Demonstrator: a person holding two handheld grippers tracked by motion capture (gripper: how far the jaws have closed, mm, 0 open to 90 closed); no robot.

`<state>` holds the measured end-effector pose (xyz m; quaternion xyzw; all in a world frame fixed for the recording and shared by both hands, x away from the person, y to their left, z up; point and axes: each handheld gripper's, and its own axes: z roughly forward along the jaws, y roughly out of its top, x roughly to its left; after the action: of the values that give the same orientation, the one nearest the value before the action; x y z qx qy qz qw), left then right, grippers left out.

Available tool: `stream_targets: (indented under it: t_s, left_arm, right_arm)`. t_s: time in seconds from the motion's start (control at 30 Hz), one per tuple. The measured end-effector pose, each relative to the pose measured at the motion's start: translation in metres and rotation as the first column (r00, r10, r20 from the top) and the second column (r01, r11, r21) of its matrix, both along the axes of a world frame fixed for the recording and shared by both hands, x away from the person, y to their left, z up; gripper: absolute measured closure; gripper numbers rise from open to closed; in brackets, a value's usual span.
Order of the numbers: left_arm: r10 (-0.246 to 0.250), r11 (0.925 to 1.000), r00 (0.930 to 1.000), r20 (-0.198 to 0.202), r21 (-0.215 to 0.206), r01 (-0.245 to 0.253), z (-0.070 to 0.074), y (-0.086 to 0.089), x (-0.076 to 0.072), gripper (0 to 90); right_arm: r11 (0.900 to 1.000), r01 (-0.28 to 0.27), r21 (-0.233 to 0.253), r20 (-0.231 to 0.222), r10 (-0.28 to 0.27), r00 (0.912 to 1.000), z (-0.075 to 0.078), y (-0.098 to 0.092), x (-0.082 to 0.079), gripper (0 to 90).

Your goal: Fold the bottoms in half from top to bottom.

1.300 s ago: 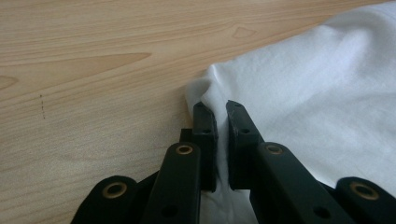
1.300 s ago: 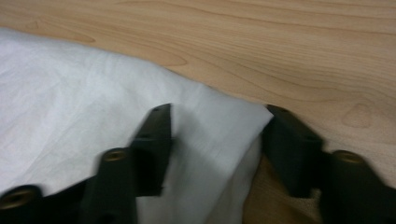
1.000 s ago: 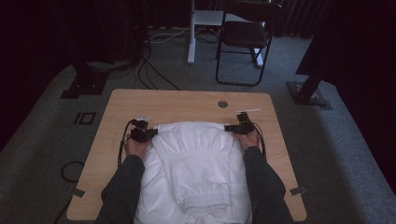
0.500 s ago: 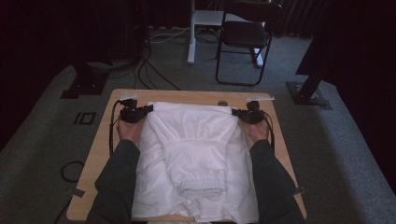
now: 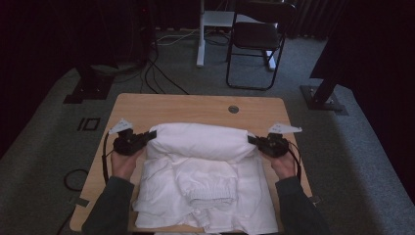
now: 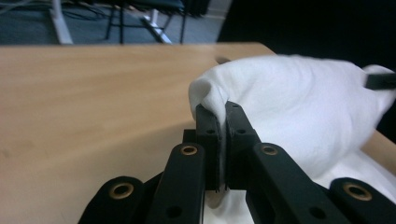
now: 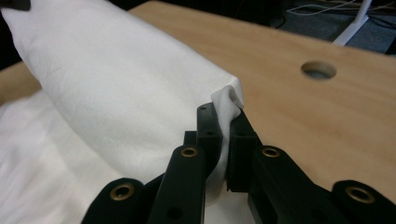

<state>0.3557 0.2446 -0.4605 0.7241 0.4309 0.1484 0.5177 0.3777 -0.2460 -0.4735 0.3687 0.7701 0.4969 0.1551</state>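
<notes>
Two claws folding a white garment on a wooden worktop

Left claw point(image 5: 152, 133) and right claw point(image 5: 250, 139), each clamped on the white garment point(image 5: 205, 171), have drawn its far edge back toward the person from the worktop's point(image 5: 186, 105) far side, doubling it over

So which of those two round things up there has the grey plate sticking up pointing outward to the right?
Neither round thing; it is the right gripper, its fingers shut on the white garment, whose grey plate points right. The left gripper carries its plate pointing left.

dim room | table lit | gripper views soft-focus, slight blur
</notes>
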Motion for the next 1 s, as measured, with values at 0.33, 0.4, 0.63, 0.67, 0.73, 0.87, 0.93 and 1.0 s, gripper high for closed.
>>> stream_targets:
  t_s: [0.33, 0.4, 0.63, 0.67, 0.73, 0.87, 0.93, 1.0]
  left_arm:
    - [-0.124, 0.9499, 0.9616, -0.245, 0.251, 0.186, -0.066, -0.026, -0.051, 86.8]
    - [-0.113, 0.9315, 0.9601, -0.256, 0.309, 0.192, -0.078, -0.035, -0.050, 86.7]
    - [-0.058, 0.9449, 0.9780, -0.200, 0.305, 0.119, -0.087, -0.041, -0.036, 86.8]
    - [-0.055, 0.9475, 0.9790, -0.196, 0.299, 0.113, -0.088, -0.040, -0.033, 86.7]
    - [-0.037, 0.9535, 0.9812, -0.189, 0.287, 0.092, -0.089, -0.040, -0.028, 86.8]
    - [0.009, 0.9621, 0.9848, -0.174, 0.270, 0.038, -0.091, -0.039, -0.015, 86.8]
    - [0.032, 0.9624, 0.9853, -0.168, 0.271, 0.015, -0.091, -0.041, -0.007, 86.8]
    - [0.055, 0.9647, 0.9847, -0.166, 0.263, -0.009, -0.091, -0.041, 0.001, 86.8]
  right_arm:
    - [0.994, -0.043, -0.101, -0.161, 0.026, 0.9866, -0.064, -0.001, -0.054, 86.2]
    - [0.991, -0.056, -0.124, -0.202, 0.030, 0.9789, -0.073, 0.003, -0.055, 86.1]
    - [0.980, -0.032, -0.196, -0.216, -0.011, 0.9764, -0.080, 0.016, -0.048, 85.9]
    - [0.982, -0.027, -0.186, -0.216, -0.015, 0.9762, -0.081, 0.015, -0.044, 85.8]
    - [0.985, -0.012, -0.172, -0.219, -0.026, 0.9755, -0.081, 0.014, -0.039, 85.7]
    - [0.985, 0.014, -0.170, -0.213, -0.050, 0.9757, -0.082, 0.018, -0.025, 85.6]
    - [0.984, 0.024, -0.177, -0.210, -0.061, 0.9758, -0.081, 0.021, -0.018, 85.6]
    - [0.984, 0.032, -0.176, -0.210, -0.069, 0.9752, -0.081, 0.022, -0.010, 85.6]
